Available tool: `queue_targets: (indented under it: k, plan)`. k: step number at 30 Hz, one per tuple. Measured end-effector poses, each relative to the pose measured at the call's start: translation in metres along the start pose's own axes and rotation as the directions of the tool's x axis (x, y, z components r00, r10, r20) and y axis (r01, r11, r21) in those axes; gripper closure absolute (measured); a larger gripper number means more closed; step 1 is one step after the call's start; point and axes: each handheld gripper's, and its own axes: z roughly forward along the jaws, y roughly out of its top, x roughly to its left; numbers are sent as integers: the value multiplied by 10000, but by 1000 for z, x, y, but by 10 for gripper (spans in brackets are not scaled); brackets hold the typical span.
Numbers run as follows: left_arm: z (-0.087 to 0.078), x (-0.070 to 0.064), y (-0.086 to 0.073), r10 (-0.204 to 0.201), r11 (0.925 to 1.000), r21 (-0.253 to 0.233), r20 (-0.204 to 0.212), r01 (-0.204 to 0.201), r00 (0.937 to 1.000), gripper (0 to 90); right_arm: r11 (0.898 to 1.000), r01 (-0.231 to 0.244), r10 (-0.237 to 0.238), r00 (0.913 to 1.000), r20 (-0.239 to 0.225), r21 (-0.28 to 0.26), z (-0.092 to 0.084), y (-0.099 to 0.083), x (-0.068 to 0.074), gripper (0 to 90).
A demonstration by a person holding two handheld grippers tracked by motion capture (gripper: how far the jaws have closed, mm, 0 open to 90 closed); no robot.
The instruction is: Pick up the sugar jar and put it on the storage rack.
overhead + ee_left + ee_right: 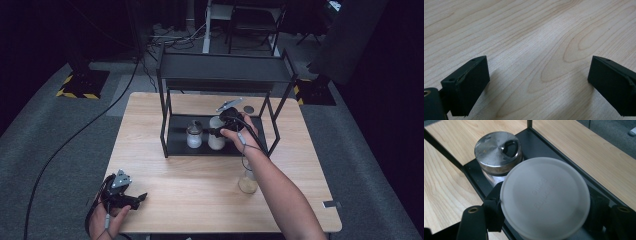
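Left gripper (141, 197): rests low at the near left corner of the counter (200, 185), held in the person's left hand (107, 220). In the left gripper view its jaws stand wide apart over bare wood grain, with nothing between them.
Metal-lidded jar (194, 134): stands upright at the left of the rack's lower shelf. In the right gripper view (498, 150) its steel cap shows a pouring opening, and it sits just beside the white-lidded jar; whether the two touch cannot be told.
White-lidded jar (216, 133): stands upright on the lower shelf, to the right of the metal-lidded jar. In the right gripper view its round white lid (545, 197) lies directly between the jaws.
Right gripper (214, 132): reaches into the rack from the right at shelf level, held in the person's right hand (240, 135). Its jaws are clamped on the white-lidded jar, one jaw against each side just under the lid.
Rack (225, 67): a black metal frame with two shelves, placed on the far middle of the counter.
Third jar (248, 181): stands on the counter in front of the rack, partly hidden by the right forearm.
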Motion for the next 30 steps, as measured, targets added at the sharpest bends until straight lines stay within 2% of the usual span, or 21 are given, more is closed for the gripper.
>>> queue_targets:
  k: [8, 10, 12, 15, 19, 26, 30]
  plan:
    - [0, 0, 0, 0, 10000, -8, -2, 0, 10000, 32, 9996, -291, 291, 9995, -84, 10, -1, -3, -7, 326]
    - [0, 0, 0, -4, 10000, -5, -5, 4, 10000, 32, 9995, -329, 329, 9994, -99, -15, -1, -3, -7, 267]
    - [0, 0, 0, 0, 10000, 1, -5, 0, 10000, 32, 9999, -168, 168, 9995, 265, 29, -1, -2, 2, 206]
    - [0, 0, 0, 0, 10000, -2, -8, 0, 10000, 32, 9999, -149, 150, 9993, 355, -45, -4, -2, 6, 151]
    - [0, 0, 0, -5, 10000, -2, -10, 5, 10000, 32, 9984, -362, 378, 9987, 352, -445, -18, -5, 8, 118]
    - [0, 0, 0, -8, 10000, -1, -6, 8, 10000, 32, 9962, 53, -26, 9995, 312, -864, -50, -12, 18, 118]
    - [0, 0, 0, -4, 10000, 3, -4, 4, 10000, 32, 9936, 129, -99, 9996, 267, -1121, -67, -19, 24, 118]
